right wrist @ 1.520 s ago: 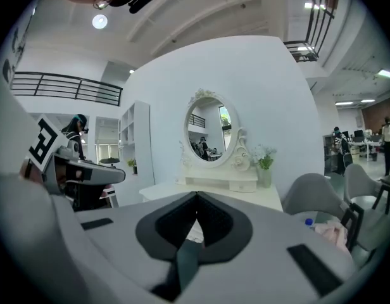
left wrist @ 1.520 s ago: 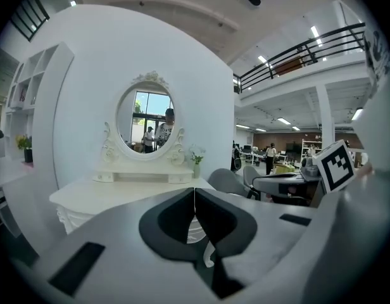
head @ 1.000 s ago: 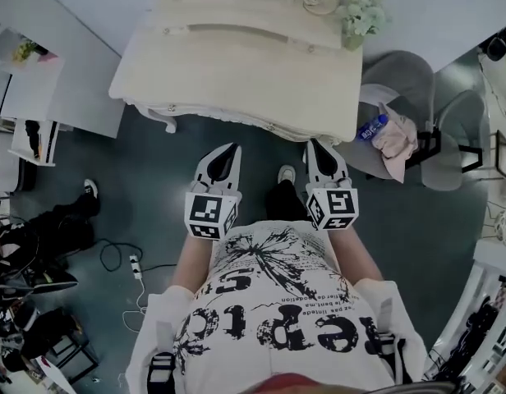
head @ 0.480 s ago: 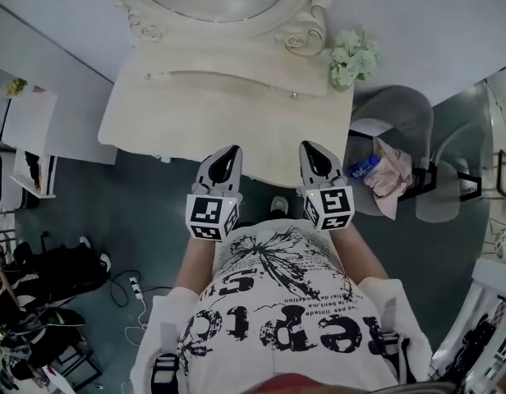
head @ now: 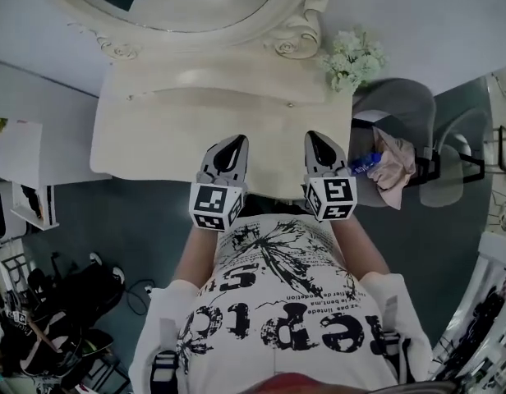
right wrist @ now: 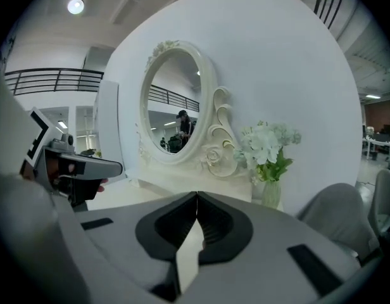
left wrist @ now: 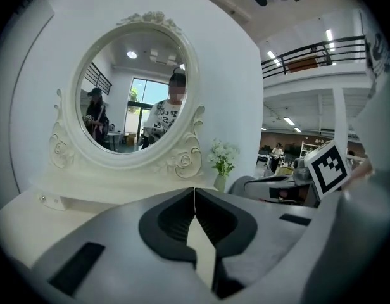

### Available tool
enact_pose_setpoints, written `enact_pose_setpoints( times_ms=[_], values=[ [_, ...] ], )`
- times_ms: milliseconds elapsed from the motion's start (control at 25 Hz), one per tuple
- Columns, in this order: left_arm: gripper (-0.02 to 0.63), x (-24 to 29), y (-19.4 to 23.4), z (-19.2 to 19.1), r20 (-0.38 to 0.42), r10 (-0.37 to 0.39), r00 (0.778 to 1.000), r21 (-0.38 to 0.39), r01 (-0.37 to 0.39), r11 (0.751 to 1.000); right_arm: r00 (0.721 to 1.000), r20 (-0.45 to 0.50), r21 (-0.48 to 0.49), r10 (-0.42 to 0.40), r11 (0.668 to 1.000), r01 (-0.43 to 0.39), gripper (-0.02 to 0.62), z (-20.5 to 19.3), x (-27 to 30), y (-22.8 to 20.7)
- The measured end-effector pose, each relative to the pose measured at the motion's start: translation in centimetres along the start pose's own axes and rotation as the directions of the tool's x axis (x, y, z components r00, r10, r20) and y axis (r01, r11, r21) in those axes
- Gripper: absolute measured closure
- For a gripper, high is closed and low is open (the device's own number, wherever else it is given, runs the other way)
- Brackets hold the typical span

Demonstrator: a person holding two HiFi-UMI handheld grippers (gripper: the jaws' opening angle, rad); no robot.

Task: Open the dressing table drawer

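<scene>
A cream dressing table with an oval carved mirror stands against the white wall. A low raised shelf with two small knobs runs along its back. Any drawer under the front edge is hidden from above. My left gripper hangs over the table's front edge, jaws shut and empty, tips touching. My right gripper is level with it, a little to the right, also shut on nothing. Both point at the mirror.
A vase of white flowers stands on the table's back right corner. A grey chair with a pink cloth and a bottle is right of the table. White shelving and cables are at the left.
Both grippers and the person have come forward to the dressing table. The grippers were over the floor before and are now above the tabletop's front edge. Jaws stayed shut.
</scene>
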State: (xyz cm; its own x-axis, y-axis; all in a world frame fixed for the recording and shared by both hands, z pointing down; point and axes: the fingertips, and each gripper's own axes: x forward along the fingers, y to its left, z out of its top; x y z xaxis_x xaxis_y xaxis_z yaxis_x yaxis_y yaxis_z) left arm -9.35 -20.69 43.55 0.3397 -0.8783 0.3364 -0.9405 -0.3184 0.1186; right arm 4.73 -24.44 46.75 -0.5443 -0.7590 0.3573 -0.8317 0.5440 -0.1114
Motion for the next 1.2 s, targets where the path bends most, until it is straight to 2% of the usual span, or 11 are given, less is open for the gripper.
enact_pose_setpoints(
  times_ms=[200,560,760,800,880,1200],
  values=[
    [0.586,3.4,3.0,0.7,-0.029,-0.090,0.996,0.021,0.090,0.996,0.994,-0.039,0.048,-0.098,0.994,0.100,0.577,-1.1,3.2,-1.0],
    [0.586,6.1,6.9,-1.3,-0.087,-0.172,0.981,0.030,0.175,0.984,0.977,-0.123,0.097,-0.174,0.978,0.187,0.577,-5.1,8.9,-1.4],
    [0.587,6.4,8.0,-3.0,-0.109,-0.189,0.976,-0.018,0.188,0.982,0.967,-0.181,0.143,-0.182,0.967,0.209,0.572,-7.8,12.3,-2.5],
    [0.586,6.5,8.2,-3.3,-0.114,-0.188,0.975,-0.024,0.187,0.982,0.965,-0.189,0.146,-0.182,0.967,0.211,0.559,-8.2,12.8,-2.7],
    [0.586,6.5,8.5,-3.8,-0.124,-0.187,0.975,-0.029,0.185,0.982,0.962,-0.206,0.147,-0.177,0.967,0.209,0.480,-8.8,14.0,-3.1],
    [0.586,6.1,9.4,-5.1,-0.146,-0.187,0.972,-0.030,0.184,0.982,0.935,-0.285,0.107,-0.212,0.962,0.251,0.476,-10.7,16.0,-4.0]
  ],
)
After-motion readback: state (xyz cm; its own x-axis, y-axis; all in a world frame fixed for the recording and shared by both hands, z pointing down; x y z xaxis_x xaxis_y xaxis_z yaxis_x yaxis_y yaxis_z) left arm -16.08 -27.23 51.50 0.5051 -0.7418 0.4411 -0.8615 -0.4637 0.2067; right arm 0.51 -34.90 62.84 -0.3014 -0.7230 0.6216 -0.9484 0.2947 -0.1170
